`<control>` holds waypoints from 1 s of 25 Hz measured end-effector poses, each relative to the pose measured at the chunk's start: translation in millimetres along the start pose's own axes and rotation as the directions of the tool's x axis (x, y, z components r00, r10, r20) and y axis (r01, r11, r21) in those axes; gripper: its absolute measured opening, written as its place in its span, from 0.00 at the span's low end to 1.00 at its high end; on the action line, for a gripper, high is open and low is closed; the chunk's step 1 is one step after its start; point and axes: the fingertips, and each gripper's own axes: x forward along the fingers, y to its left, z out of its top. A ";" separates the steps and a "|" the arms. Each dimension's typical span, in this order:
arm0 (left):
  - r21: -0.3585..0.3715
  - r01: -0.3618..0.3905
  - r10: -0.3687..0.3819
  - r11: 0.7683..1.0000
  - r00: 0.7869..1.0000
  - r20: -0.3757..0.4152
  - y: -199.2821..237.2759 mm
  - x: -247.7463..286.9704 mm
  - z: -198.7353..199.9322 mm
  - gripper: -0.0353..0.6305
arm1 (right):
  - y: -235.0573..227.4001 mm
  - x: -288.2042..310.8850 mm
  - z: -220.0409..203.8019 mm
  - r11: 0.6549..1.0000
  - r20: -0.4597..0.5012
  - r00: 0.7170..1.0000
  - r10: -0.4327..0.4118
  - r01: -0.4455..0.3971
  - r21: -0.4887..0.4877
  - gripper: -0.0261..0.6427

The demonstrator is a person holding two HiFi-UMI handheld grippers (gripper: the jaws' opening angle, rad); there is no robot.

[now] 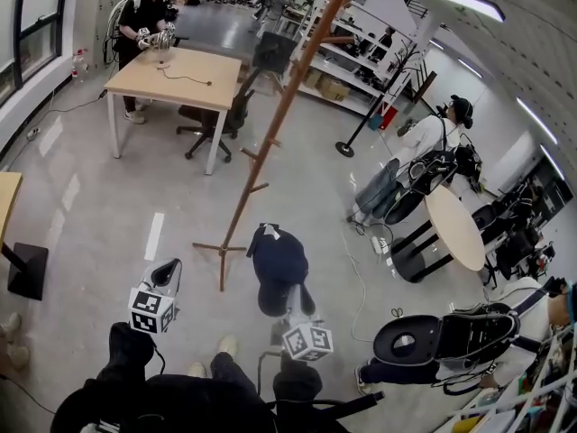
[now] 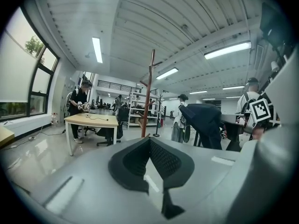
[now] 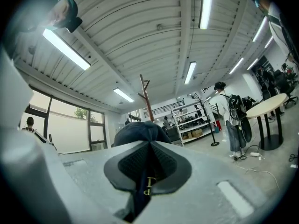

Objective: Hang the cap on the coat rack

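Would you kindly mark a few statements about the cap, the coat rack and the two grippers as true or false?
1. The cap hangs on the coat rack. False: the right gripper holds it, short of the rack.
2. The right gripper is shut on the cap. True.
3. The left gripper carries a second cap. False: nothing is between its fingers.
4. The coat rack stands on the floor, beyond the cap in the head view. True.
5. The cap is white. False: it is dark navy.
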 end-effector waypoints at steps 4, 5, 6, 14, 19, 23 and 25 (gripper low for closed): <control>-0.006 -0.013 0.013 1.000 1.000 0.000 7.8 10.7 6.1 0.06 | -1.8 18.1 6.7 1.000 0.006 1.000 0.014 -0.014 -0.008 0.06; -0.004 -0.014 0.014 1.000 1.000 0.002 9.0 14.2 8.5 0.06 | -2.9 23.7 8.4 1.000 0.008 1.000 0.016 -0.016 -0.010 0.06; -0.001 -0.015 0.015 1.000 1.000 0.004 10.4 17.7 11.0 0.06 | -4.0 29.6 10.2 1.000 0.010 1.000 0.018 -0.018 -0.011 0.06; -0.004 -0.055 0.055 0.998 0.998 0.012 32.0 51.7 26.6 0.06 | -18.2 83.7 20.5 0.999 0.017 0.999 0.042 -0.042 -0.011 0.06; -0.011 -0.075 0.076 0.997 0.997 0.012 45.7 71.6 33.4 0.06 | -23.0 116.8 30.6 0.998 0.028 0.998 0.060 -0.059 -0.020 0.06; -0.010 -0.085 0.085 0.996 0.996 0.012 47.8 85.7 32.4 0.06 | -31.8 131.1 34.4 0.998 0.040 0.997 0.066 -0.065 -0.020 0.06; -0.007 -0.088 0.088 0.996 0.996 0.012 48.6 92.1 35.0 0.06 | -34.2 138.7 38.8 0.998 0.049 0.996 0.068 -0.067 -0.021 0.06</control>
